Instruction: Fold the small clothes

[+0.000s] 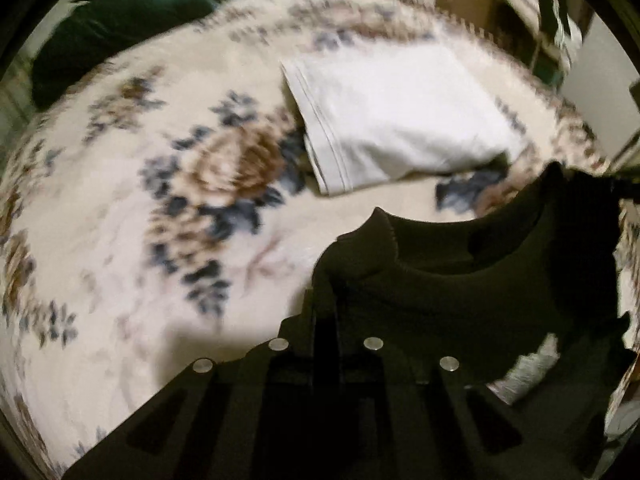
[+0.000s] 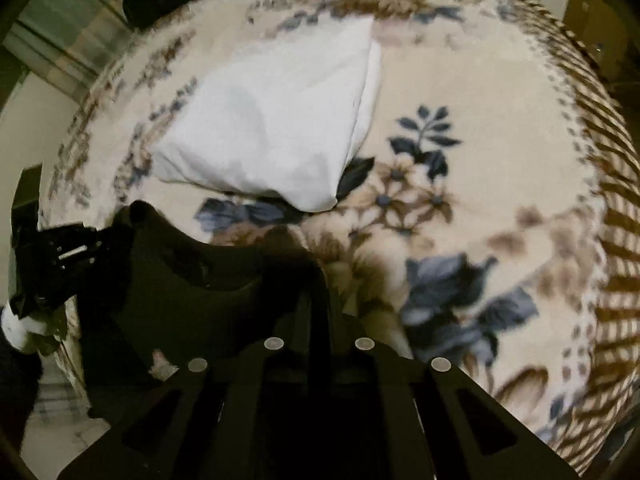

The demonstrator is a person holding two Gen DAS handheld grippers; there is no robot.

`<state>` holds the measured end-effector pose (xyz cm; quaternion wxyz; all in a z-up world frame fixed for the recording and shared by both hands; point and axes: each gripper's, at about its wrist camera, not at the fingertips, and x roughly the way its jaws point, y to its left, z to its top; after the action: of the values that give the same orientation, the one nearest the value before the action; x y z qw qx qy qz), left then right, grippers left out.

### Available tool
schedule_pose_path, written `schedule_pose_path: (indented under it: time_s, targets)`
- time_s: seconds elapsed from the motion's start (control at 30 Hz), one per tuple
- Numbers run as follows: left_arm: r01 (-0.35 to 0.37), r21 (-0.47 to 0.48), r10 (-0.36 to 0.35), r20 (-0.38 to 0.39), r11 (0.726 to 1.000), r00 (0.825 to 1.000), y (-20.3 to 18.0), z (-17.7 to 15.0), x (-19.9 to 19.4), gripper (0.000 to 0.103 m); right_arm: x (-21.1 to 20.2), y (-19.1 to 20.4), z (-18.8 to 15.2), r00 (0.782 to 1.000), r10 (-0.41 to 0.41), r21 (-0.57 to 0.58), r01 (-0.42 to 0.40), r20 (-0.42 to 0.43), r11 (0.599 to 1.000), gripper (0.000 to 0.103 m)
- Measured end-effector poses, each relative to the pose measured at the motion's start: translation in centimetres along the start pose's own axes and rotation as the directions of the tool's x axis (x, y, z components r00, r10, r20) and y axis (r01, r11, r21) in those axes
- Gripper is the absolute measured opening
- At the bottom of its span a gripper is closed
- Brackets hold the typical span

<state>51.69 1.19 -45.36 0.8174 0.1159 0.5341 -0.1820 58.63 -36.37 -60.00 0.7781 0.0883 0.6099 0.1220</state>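
While the black garment (image 1: pixel 460 292) is hanging by its neckline between the two grippers, it is drooping over the near edge of the flowered blanket (image 1: pixel 120 240). The left gripper (image 1: pixel 326 280) is pinching one side of the collar, its jaws closed tight on the cloth. The right gripper (image 2: pixel 316 284) is doing the same at the other side, jaws together with the dark fabric caught between them. Both are pointing steeply down at the blanket. Just beyond the garment, a folded white piece (image 1: pixel 396 116) is lying flat on the blanket, a little apart from the black collar. At the far corner, a dark green cushion (image 1: pixel 128 20) is sitting at the blanket's edge. Everything is looking blurred, so I cannot tell finer detail of the cloth.
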Motion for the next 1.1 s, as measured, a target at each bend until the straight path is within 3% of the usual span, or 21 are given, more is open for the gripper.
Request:
schedule_pose_path:
  time_s: [0.13, 0.2, 0.33, 0.47, 0.57, 0.63, 0.67, 0.7, 0.77, 0.8, 0.83, 0.93, 1.07, 1.1]
  targets:
    - [0.015, -0.097, -0.006, 0.092, 0.995, 0.996, -0.1, -3.9, -6.0, 0.005, -4.0, 1.0, -3.3, 0.998, 0.028, 0.0, -0.028, 0.061, 1.0, 0.006]
    - [0.027, -0.138, -0.014, 0.096, 0.99, 0.995, -0.1, -5.9, -7.2, 0.005, -5.8, 1.8, -6.3, 0.996, 0.051, 0.006, -0.052, 0.077, 0.999, 0.006]
    - [0.047, -0.203, -0.04, 0.039, 0.978, 0.998, -1.1, -11.7, -8.5, 0.005, -6.4, 3.7, -13.0, 0.997, 0.064, 0.019, -0.065, 0.043, 0.998, 0.006]
    - [0.025, -0.227, -0.045, -0.082, 0.973, 0.996, -2.7, -17.0, -6.8, 0.006, -5.1, 4.2, -20.0, 0.998, 0.043, 0.013, -0.043, -0.037, 0.999, 0.006]
    - [0.052, -0.26, -0.082, -0.105, 0.964, 0.991, -2.7, -18.2, -6.7, 0.01, -3.1, 4.4, -22.9, 0.996, -0.018, -0.026, 0.016, -0.085, 1.0, 0.008]
    - [0.102, -0.304, -0.131, -0.078, 0.947, 0.988, -2.4, -18.3, -8.4, 0.013, -2.1, 4.3, -24.3, 0.99, -0.034, -0.031, 0.03, -0.136, 0.999, 0.016]
    - [0.121, -0.342, -0.149, -0.056, 0.932, 0.987, -2.1, -18.5, -9.7, 0.019, -2.1, 4.0, -24.5, 0.99, -0.023, -0.011, 0.021, -0.14, 1.0, 0.021]
    - [0.139, -0.371, -0.164, -0.037, 0.918, 0.986, -1.9, -18.8, -10.7, 0.032, -2.7, 3.8, -24.8, 0.991, -0.005, 0.02, 0.008, -0.133, 1.0, 0.025]
    - [0.182, -0.454, -0.201, 0.008, 0.872, 0.98, -1.1, -20.2, -12.4, 0.049, -4.5, 3.1, -25.3, 0.993, 0.04, 0.093, -0.03, -0.113, 0.995, 0.053]
    - [0.192, -0.496, -0.211, 0.019, 0.847, 0.977, -0.5, -20.7, -12.7, 0.058, -5.6, 2.6, -25.7, 0.993, 0.072, 0.152, -0.057, -0.097, 0.987, 0.062]
    - [0.198, -0.553, -0.221, 0.026, 0.809, 0.975, 0.3, -21.2, -12.7, 0.06, -6.3, 2.0, -25.9, 0.993, 0.087, 0.206, -0.068, -0.084, 0.976, 0.072]
    - [0.235, -0.71, -0.274, 0.062, 0.664, 0.96, 2.4, -21.8, -10.8, 0.06, -8.1, -0.5, -27.1, 0.985, 0.175, 0.415, -0.159, -0.002, 0.896, 0.072]
    - [0.233, -0.818, -0.327, 0.058, 0.526, 0.943, 2.9, -21.1, -7.1, 0.06, -6.1, -3.4, -28.3, 0.966, 0.246, 0.67, -0.237, 0.083, 0.704, 0.072]
    - [0.257, -0.835, -0.362, 0.076, 0.485, 0.929, 2.6, -20.7, -6.2, 0.06, -5.0, -3.9, -28.8, 0.959, 0.266, 0.732, -0.247, 0.093, 0.634, 0.072]
